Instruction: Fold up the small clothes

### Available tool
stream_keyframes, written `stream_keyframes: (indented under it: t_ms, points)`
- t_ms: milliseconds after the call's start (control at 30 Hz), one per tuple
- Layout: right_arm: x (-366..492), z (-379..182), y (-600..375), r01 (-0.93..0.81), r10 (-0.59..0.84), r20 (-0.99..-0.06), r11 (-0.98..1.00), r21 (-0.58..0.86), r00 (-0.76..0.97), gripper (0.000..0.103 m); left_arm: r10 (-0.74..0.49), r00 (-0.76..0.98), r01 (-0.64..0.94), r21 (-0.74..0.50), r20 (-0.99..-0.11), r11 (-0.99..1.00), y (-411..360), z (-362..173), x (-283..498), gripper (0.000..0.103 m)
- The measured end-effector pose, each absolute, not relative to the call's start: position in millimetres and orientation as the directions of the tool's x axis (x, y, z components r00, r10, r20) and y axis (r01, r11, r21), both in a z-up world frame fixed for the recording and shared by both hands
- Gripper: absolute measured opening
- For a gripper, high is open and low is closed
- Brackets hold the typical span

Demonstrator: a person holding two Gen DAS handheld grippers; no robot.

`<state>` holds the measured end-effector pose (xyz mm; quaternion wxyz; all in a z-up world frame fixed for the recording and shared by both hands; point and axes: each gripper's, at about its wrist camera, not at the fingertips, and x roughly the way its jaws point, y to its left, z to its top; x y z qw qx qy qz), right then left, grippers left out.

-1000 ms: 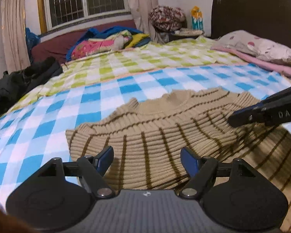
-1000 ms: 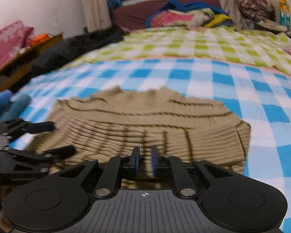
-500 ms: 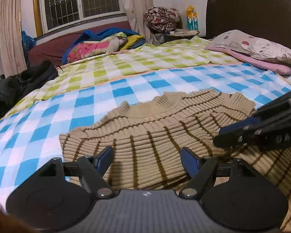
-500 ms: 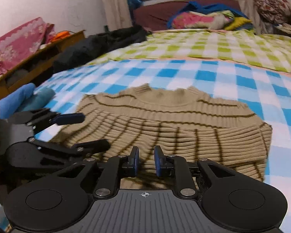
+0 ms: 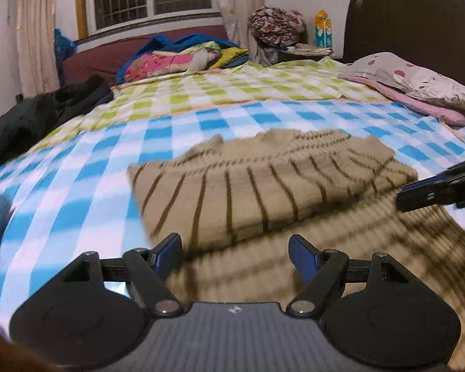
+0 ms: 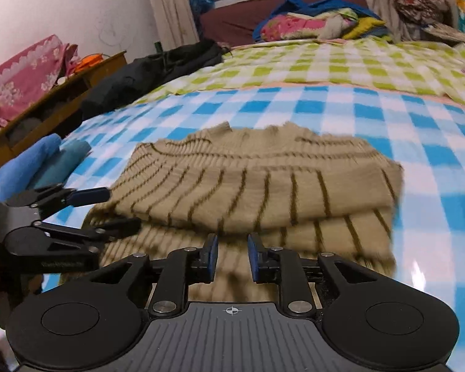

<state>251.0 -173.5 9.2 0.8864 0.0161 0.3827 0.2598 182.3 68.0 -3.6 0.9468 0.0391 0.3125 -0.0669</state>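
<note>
From the left wrist camera, the beige ribbed knit sweater with thin brown stripes [image 5: 263,192] lies folded on the bed's blue-and-white checked sheet [image 5: 86,198], filling the centre and running out toward 4 o'clock. Its upper layer sits over a lower one that reaches under the camera. The left hand-held gripper [image 5: 235,252] hovers at 6 o'clock with its blue-padded fingers spread wide, nothing between them. At 3 o'clock the right hand-held gripper [image 5: 418,190] pokes in over the knit. A spotted pillow [image 5: 418,83] rests at 2 o'clock, and a black garment [image 5: 40,117] at 9 o'clock.

From the right wrist camera, the sweater [image 6: 257,183] lies centred on the checked sheet [image 6: 434,167], neckline toward 12 o'clock. The right hand-held gripper [image 6: 232,257] has just been opening; its pads stand a little apart above the near layer, gripping nothing. The left hand-held gripper [image 6: 108,210] enters at 9 o'clock, spread, at the sweater's edge. Rolled blue cloths [image 6: 37,164] lie beyond it.
</note>
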Motion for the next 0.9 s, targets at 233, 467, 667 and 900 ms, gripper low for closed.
stream_keyframes:
  t_ms: [233, 467, 667, 900]
  points:
    - [186, 7, -214, -0.35, 0.425, -0.703, 0.9, 0.26, 0.571, 0.028, -0.072, 0.771, 0.089, -0.005, -0.632, 0.996, 80, -10, 113, 0.081]
    - [124, 3, -245, -0.251, 0.361, -0.723, 0.932, 0.261, 0.589, 0.03, -0.071, 0.751, 0.059, -0.04, -0.657, 0.997, 75, -21, 62, 0.081]
    - [90, -3, -258, -0.203, 0.278, -0.743, 0.96, 0.193, 0.608, 0.03, -0.046, 0.736, 0.032, -0.033, -0.675, 0.999, 73, -30, 33, 0.081]
    - [70, -16, -261, -0.18, 0.28, -0.773, 0.96, 0.215, 0.57, 0.031, -0.027, 0.732, -0.005, -0.046, -0.681, 0.999, 75, -33, 10, 0.081]
